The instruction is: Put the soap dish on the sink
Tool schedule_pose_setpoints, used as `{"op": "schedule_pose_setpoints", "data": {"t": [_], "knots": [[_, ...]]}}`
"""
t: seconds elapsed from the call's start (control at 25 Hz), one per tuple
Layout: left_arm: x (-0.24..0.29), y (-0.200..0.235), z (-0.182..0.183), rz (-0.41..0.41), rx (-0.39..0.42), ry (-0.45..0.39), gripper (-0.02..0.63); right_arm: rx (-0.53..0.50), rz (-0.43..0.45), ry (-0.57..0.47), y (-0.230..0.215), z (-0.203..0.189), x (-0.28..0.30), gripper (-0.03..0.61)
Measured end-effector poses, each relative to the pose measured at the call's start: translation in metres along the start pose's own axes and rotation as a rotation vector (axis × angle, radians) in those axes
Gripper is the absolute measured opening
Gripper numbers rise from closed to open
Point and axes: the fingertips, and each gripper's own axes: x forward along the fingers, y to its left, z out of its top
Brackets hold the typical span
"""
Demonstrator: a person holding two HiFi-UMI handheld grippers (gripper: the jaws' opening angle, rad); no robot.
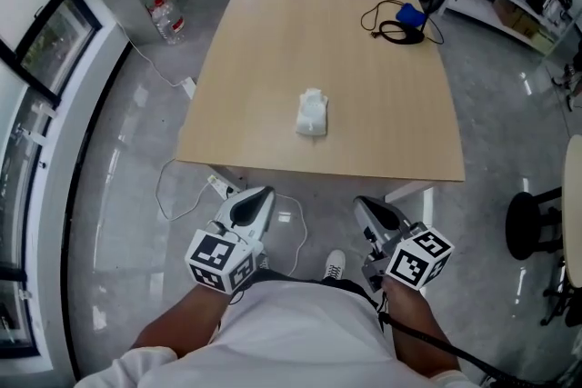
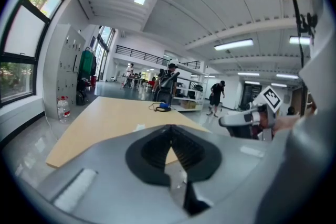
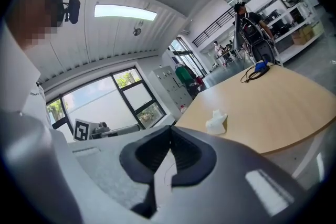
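Note:
A small white object, the soap dish with its sink model (image 1: 312, 114), lies near the front middle of the wooden table (image 1: 273, 50); it also shows as a white lump (image 3: 216, 121) in the right gripper view and a faint white speck (image 2: 139, 126) in the left gripper view. Both grippers are held close to my body, short of the table's near edge. My left gripper (image 1: 262, 193) has its jaws together with nothing between them, tips (image 2: 170, 128) meeting. My right gripper (image 1: 362, 203) is likewise shut and empty, tips (image 3: 169, 129) touching.
A blue item with a coiled black cable (image 1: 405, 21) lies at the table's far right corner. A power strip and white cables (image 1: 218, 186) lie on the floor under the near edge. A water bottle (image 1: 166, 19) stands left of the table, a black stool (image 1: 536, 227) at right.

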Motion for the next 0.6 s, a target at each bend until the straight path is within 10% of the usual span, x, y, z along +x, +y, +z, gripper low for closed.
{"op": "schedule_pose_setpoints", "data": {"t": [0.6], "knots": [[-0.011, 0.046, 0.006, -0.101, 0.018, -0.024, 0.008, 0.006, -0.126, -0.030, 0.027, -0.015, 0.021, 0.002]]}}
